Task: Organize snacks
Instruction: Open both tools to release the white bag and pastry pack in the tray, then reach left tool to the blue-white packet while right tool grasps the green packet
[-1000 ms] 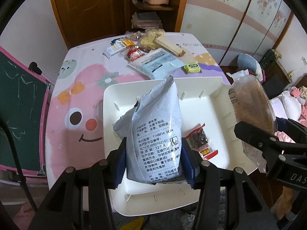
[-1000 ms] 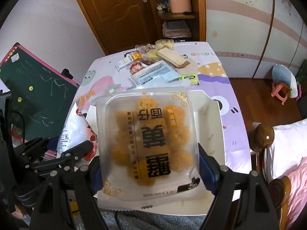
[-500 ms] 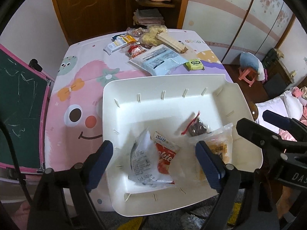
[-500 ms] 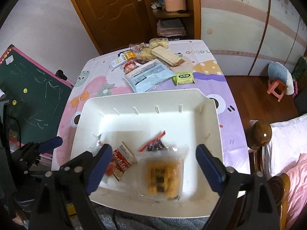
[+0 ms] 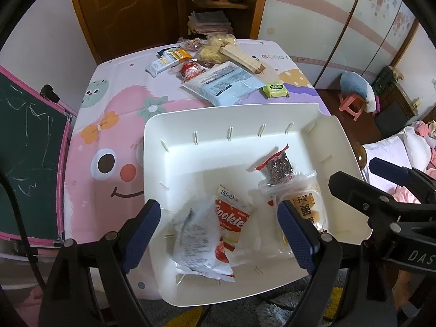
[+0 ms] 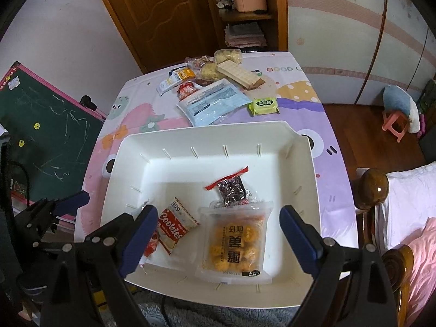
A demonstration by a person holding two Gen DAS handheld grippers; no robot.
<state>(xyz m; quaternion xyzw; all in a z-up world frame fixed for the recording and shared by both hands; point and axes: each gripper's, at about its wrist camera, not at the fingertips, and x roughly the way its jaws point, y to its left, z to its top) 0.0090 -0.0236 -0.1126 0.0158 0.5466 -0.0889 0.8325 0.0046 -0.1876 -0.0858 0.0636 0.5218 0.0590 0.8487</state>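
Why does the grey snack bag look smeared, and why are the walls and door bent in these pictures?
Left wrist view: the grey bag is blurred while the cookie packet beside it reads sharp, which suggests motion rather than focus. Both views: the fisheye lens bows the door and wardrobe lines and darkens the corners. Right wrist view: the white tray is evenly lit, with little glare.

Small bedroom, table in the middle.
Far back, a brown wooden door [image 6: 152,13] beside a shelf [image 6: 246,16]; green chalkboard [image 6: 46,125] left; pink stool [image 6: 396,120] on wood floor [image 6: 362,133] right.
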